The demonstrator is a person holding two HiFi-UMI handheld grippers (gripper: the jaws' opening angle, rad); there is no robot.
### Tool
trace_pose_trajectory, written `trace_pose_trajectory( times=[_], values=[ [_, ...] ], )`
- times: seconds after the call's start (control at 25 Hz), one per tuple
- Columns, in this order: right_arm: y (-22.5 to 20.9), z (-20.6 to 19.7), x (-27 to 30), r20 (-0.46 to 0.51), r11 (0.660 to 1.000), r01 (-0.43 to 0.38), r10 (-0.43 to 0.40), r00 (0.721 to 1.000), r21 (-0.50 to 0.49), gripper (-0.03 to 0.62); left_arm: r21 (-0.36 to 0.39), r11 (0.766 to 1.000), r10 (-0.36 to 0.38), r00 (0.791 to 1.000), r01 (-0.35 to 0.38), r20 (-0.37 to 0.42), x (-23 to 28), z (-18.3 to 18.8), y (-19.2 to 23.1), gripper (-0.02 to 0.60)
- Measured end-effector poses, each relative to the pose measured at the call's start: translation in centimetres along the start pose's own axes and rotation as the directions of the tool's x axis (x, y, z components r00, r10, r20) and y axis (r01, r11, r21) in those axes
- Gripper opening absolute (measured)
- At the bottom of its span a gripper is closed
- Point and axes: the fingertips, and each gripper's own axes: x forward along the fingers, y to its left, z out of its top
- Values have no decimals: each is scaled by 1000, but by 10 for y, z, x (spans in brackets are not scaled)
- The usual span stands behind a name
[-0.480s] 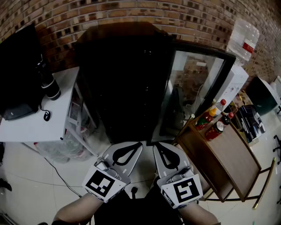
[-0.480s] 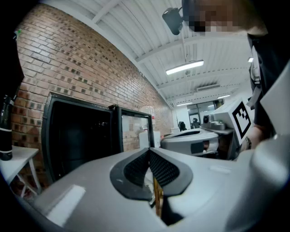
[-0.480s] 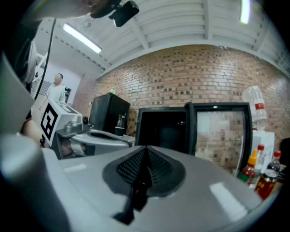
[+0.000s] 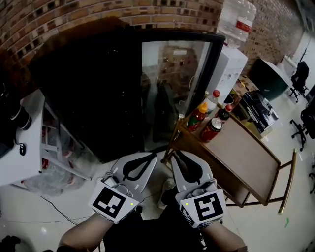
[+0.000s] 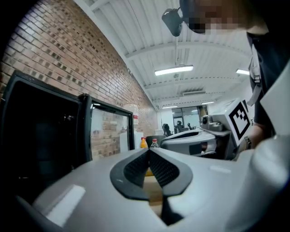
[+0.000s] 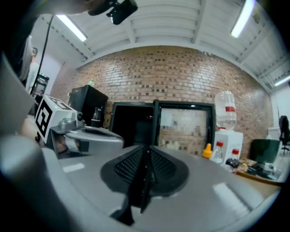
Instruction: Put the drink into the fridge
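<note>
Several drink bottles [image 4: 210,120] stand at the near end of a wooden table [image 4: 246,157], right of the black fridge [image 4: 98,93] with its glass door [image 4: 172,88]. My left gripper [image 4: 151,156] and right gripper [image 4: 174,153] are held side by side low in the head view, pointing level toward the fridge, well short of it and of the bottles. Both are shut with nothing between the jaws. In the left gripper view its tips [image 5: 148,150] meet, with an orange-capped bottle [image 5: 143,143] far beyond. The right gripper [image 6: 147,149] faces the fridge [image 6: 136,124]; bottles [image 6: 219,152] show to its right.
A white water dispenser [image 4: 230,66] carrying a large jug [image 4: 237,19] stands behind the wooden table. A white desk [image 4: 19,157] with dark gear is at the left, bags under it. A brick wall [image 4: 74,15] runs behind. Office chairs [image 4: 300,76] stand far right.
The view has swung right: fridge and wooden table have slid left in the picture, and the bottles are nearer the middle. Both grippers keep their place, still shut.
</note>
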Motion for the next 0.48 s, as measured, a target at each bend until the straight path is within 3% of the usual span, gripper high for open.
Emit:
trace_pose_trajectory(
  times=[0.48],
  values=[
    [-109,-47,-12,-120,969,240,-232,965,62,151,-5,985,-170,985,170,-17,98,-14,-22,5]
  ],
)
